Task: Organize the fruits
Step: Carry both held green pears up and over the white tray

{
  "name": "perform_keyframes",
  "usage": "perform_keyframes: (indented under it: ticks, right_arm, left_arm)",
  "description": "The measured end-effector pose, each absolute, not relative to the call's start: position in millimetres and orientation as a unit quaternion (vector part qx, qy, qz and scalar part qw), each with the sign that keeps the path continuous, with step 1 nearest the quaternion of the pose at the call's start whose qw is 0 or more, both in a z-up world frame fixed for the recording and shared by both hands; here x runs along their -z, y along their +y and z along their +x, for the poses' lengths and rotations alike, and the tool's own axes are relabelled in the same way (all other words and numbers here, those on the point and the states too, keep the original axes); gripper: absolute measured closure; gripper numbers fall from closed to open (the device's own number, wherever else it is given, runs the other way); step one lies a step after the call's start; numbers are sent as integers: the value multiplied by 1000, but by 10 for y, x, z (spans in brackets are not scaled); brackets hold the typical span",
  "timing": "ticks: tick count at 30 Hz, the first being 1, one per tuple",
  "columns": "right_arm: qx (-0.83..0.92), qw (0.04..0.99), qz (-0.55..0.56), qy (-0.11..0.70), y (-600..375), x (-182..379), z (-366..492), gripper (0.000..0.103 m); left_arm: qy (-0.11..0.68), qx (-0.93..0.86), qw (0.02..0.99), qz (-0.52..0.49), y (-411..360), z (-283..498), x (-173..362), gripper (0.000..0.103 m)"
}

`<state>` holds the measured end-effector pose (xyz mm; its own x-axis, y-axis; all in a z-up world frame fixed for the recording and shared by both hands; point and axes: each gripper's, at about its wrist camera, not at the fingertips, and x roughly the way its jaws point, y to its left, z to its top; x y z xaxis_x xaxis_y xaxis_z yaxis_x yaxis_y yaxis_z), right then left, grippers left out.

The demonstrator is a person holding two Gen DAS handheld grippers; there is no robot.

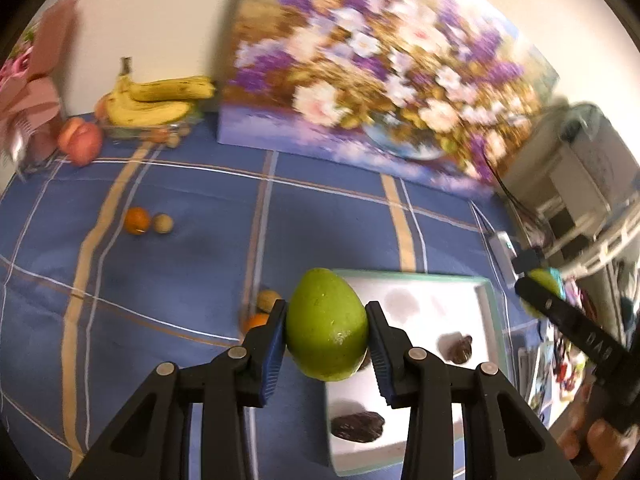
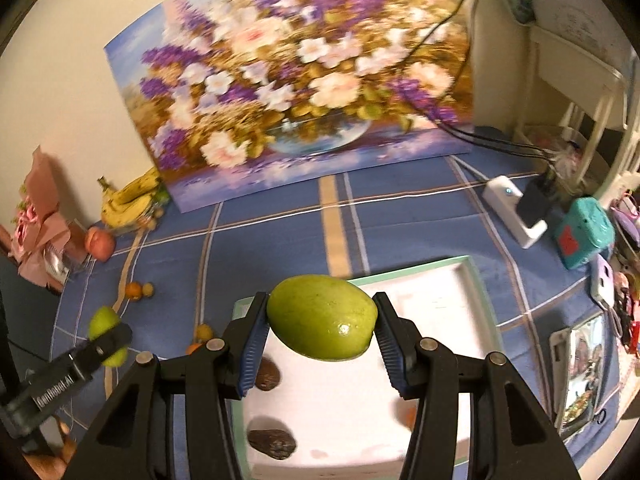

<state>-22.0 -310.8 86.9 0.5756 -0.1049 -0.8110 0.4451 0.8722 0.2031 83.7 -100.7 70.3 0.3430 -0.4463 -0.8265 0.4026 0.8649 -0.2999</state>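
My left gripper (image 1: 327, 326) is shut on a green mango (image 1: 326, 322), held upright above the left edge of a white tray (image 1: 486, 292). In the right wrist view my right gripper (image 2: 322, 326) is shut on a second green mango (image 2: 322, 316), held sideways over the same tray (image 2: 472, 276). Dark dried fruits (image 1: 358, 426) (image 2: 272, 444) lie in the tray. Each gripper shows in the other's view, holding its mango (image 1: 544, 280) (image 2: 105, 328). Small oranges and round fruits (image 1: 138, 220) (image 2: 134, 290) lie on the blue cloth.
A flower painting (image 2: 300, 92) leans on the wall behind. Bananas (image 1: 156, 100) in a glass dish and a peach (image 1: 80, 140) sit at the back left beside pink wrapping (image 1: 28, 92). A white charger (image 2: 516, 208), a teal box (image 2: 582, 232) and clutter line the right edge.
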Motion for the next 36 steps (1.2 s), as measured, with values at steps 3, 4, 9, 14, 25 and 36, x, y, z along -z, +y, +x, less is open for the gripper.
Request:
perform_keyframes:
  ticks: [3, 4, 9, 14, 25, 36]
  right_arm:
    - [169, 866, 199, 427, -3207, -909, -302, 50]
    - [171, 866, 199, 426, -3234, -921, -325, 50]
    - [180, 867, 202, 418, -3338, -977, -424, 50]
    - [185, 867, 205, 415, -3410, -1000, -475, 50]
    - [181, 861, 208, 428, -3437, -900, -449, 50]
    - [169, 843, 212, 465, -3421, -616, -322, 50]
  left_arm:
    - [515, 271, 813, -5, -1155, 751, -675, 62]
    - [517, 274, 811, 1, -1204, 725, -658, 62]
    - [522, 281, 805, 25, -1356, 640, -585, 62]
    - [532, 285, 796, 37, -1450, 597, -478, 62]
    - [565, 280, 773, 71, -1634, 555, -154, 62]
    - [589, 275, 753, 104, -1767, 504, 146, 62]
